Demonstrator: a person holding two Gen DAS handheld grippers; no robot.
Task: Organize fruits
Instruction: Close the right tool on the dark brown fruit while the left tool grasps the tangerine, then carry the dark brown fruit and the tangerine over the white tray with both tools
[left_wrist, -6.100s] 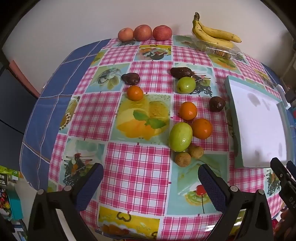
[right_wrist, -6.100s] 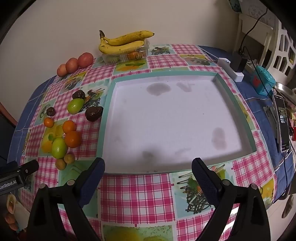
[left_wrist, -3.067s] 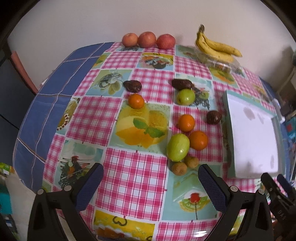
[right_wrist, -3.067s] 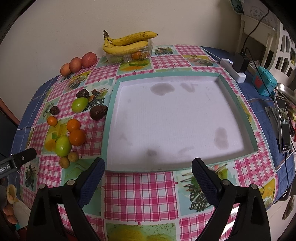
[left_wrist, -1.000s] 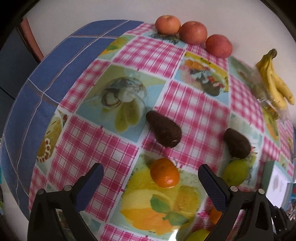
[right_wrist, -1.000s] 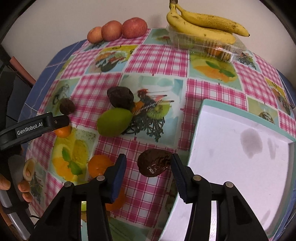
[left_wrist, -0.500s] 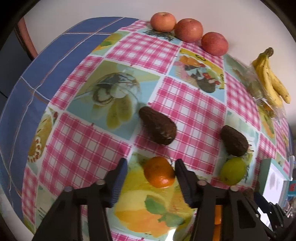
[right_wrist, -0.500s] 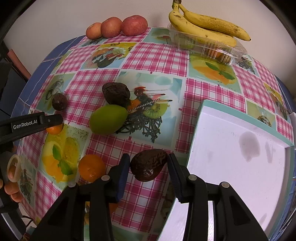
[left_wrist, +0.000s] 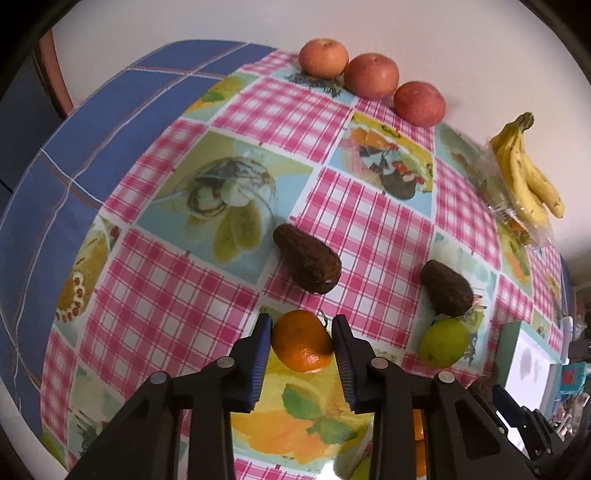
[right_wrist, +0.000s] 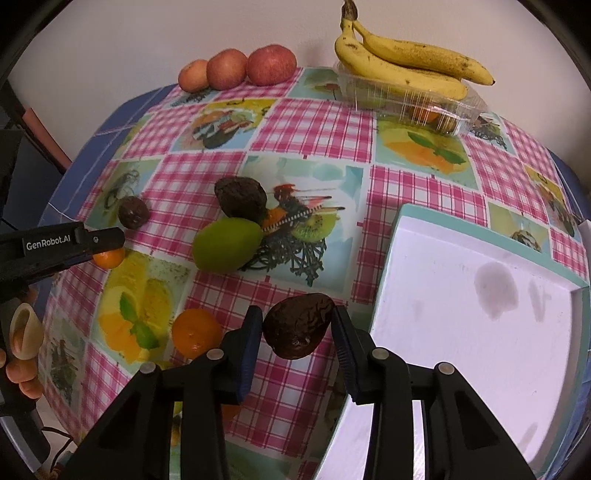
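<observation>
In the left wrist view my left gripper (left_wrist: 301, 328) is shut on a small orange (left_wrist: 303, 347), one blue pad pressing on each side of it. Just beyond it lie two dark avocados (left_wrist: 308, 264) (left_wrist: 447, 282) and a green fruit (left_wrist: 443, 341). In the right wrist view my right gripper (right_wrist: 297, 323) is shut on a third dark avocado (right_wrist: 297, 332), close to the left rim of the white tray (right_wrist: 480, 314). Another orange (right_wrist: 195, 334) sits left of that gripper. The left gripper's side (right_wrist: 74, 243) shows at the far left, with its orange (right_wrist: 109, 258) peeking out beneath it.
Three apples (left_wrist: 371, 75) line the far edge by the wall. Bananas (right_wrist: 406, 61) rest on a clear plastic box (right_wrist: 436, 107) at the back. A green fruit (right_wrist: 227, 249) and an avocado (right_wrist: 242, 197) lie mid-table. A hand (right_wrist: 22, 365) shows at the lower left.
Both grippers came in low over the fruit and went from wide open to shut. The left fingers closed on the small orange, the right fingers on the avocado beside the tray.
</observation>
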